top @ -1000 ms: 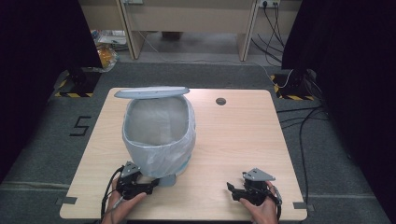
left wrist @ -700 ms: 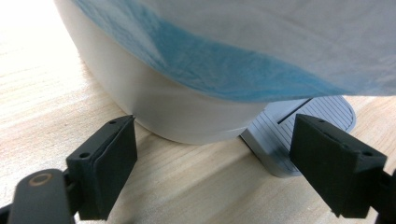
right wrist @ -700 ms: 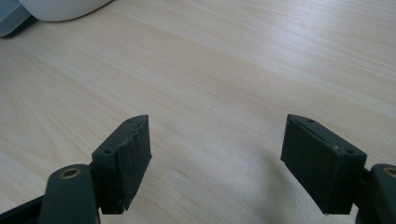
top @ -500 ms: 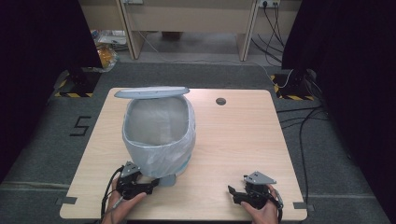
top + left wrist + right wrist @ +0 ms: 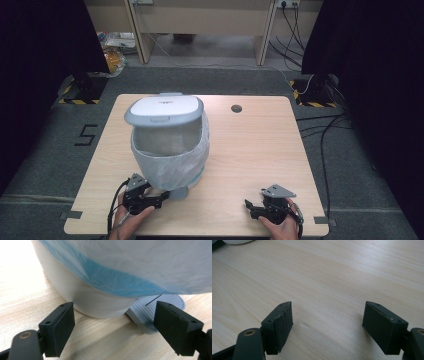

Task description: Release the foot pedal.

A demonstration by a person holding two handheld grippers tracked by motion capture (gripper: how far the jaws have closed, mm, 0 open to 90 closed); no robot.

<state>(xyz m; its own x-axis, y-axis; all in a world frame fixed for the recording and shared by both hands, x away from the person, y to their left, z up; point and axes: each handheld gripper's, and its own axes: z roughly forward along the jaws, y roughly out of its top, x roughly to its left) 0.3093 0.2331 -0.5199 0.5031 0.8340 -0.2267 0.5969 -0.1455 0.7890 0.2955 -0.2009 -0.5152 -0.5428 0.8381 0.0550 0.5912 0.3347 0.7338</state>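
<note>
Left hand-held gripper (image 5: pixel 115 332), jaws spread, sits at the lined bin's (image 5: pixel 170 150) foot pedal (image 5: pixel 160 308), apparently to work the half-raised lid (image 5: pixel 164 110); right hand-held gripper (image 5: pixel 328 331), spread, idles on the bench (image 5: pixel 250 150).

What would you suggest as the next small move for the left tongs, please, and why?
Probably ease the left tongs forward and down onto the grey foot pedal, to raise the lid. They are open, just short of the pedal at the bin base, and the lid sits half lowered over the bag-lined rim.
</note>
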